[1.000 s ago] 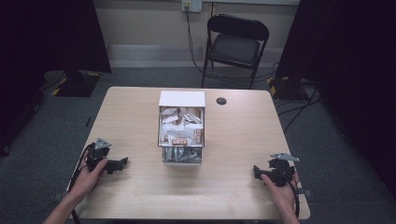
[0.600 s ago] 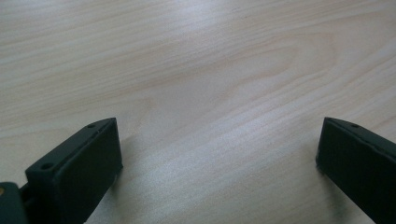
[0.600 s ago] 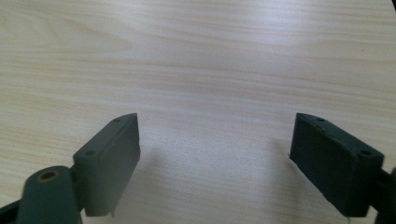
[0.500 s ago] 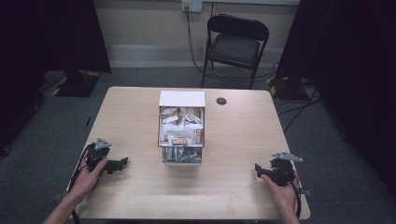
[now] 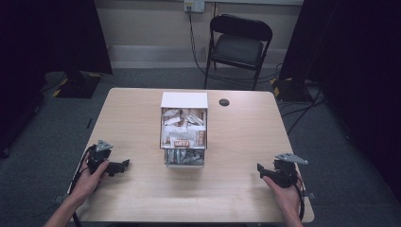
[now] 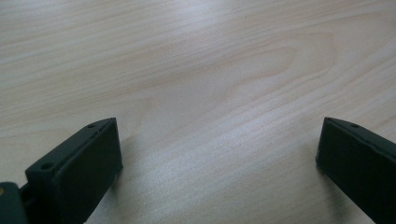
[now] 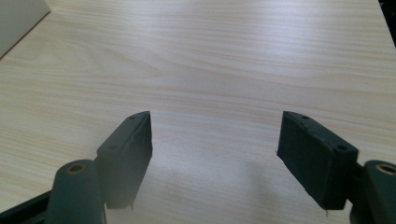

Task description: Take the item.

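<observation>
A white open-topped box (image 5: 184,127) full of snack packets stands at the middle of the light wooden table (image 5: 132,118). Its front lower part holds silvery packets (image 5: 184,157). My left gripper (image 5: 124,165) rests on the table near the front left, held by a hand, jaws wide open over bare wood (image 6: 215,135). My right gripper (image 5: 259,169) sits near the front right edge, also held by a hand, jaws open with nothing between them (image 7: 215,135). A corner of the white box (image 7: 18,18) shows at the top left of the right gripper view.
A small round black grommet (image 5: 224,102) lies in the tabletop behind the box, to its right. A black folding chair (image 5: 240,45) stands beyond the table's far edge. Cables run on the grey floor at the right.
The right gripper has shifted very slightly toward the table's front right; the left gripper and the box stay as they were.
</observation>
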Tool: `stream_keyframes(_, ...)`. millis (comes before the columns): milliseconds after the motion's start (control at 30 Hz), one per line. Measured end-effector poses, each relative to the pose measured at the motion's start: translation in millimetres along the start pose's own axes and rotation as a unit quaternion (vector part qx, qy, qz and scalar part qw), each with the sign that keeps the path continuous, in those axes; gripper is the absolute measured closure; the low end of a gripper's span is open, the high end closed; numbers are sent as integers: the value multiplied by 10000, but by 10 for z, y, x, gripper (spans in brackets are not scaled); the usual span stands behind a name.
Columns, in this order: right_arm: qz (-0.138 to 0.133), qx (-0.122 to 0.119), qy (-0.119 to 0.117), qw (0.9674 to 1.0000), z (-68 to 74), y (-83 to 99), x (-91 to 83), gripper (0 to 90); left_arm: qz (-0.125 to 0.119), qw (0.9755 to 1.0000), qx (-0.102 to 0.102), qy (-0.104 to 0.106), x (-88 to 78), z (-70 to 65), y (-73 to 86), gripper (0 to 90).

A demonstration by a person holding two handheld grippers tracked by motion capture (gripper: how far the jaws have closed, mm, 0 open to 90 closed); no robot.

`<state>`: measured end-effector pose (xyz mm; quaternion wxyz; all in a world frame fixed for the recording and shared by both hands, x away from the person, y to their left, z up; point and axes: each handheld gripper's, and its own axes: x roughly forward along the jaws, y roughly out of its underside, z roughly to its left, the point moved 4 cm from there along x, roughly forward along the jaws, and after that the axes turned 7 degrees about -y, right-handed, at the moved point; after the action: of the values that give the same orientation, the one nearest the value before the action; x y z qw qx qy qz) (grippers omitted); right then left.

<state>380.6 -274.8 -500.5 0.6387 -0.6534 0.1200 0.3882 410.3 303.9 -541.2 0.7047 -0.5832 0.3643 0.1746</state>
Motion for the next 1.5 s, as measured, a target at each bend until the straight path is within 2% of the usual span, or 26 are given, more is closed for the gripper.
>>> stream_keyframes(300,3,-250,-169,9995,105,-119,-9,300,3,10000,4,0,0,1,0,0)
stream_keyframes(367,-63,-213,-230,9995,120,-142,-27,303,3,10000,4,0,0,1,0,0)
stream_keyframes(433,-126,-143,-258,9995,131,-168,-40,345,2,10000,3,0,0,1,0,0)
stream_keyframes(500,-211,-72,-294,9993,148,-200,-32,321,2,10000,4,0,0,1,0,0)
stream_keyframes(667,-293,-186,-392,9986,223,-279,-66,315,4,10000,5,1,0,1,0,0)
stream_keyframes(800,-355,-186,-582,9975,286,-351,-112,319,3,10000,4,0,0,1,0,0)
stream_keyframes(867,-391,-194,-805,9958,334,-377,-135,357,2,10000,4,-1,0,1,0,0)
stream_keyframes(1033,-483,-322,-923,9940,450,-459,-195,355,1,10000,2,0,0,1,0,0)
stream_keyframes(1233,-599,-272,-1137,9913,566,-615,-260,378,3,10000,4,-1,0,1,0,0)
stream_keyframes(1333,-597,-319,-1138,9912,605,-665,-286,379,2,10000,3,0,0,1,0,0)
stream_keyframes(1500,-689,-309,-1269,9890,665,-764,-334,380,1,10000,2,-1,0,0,0,0)
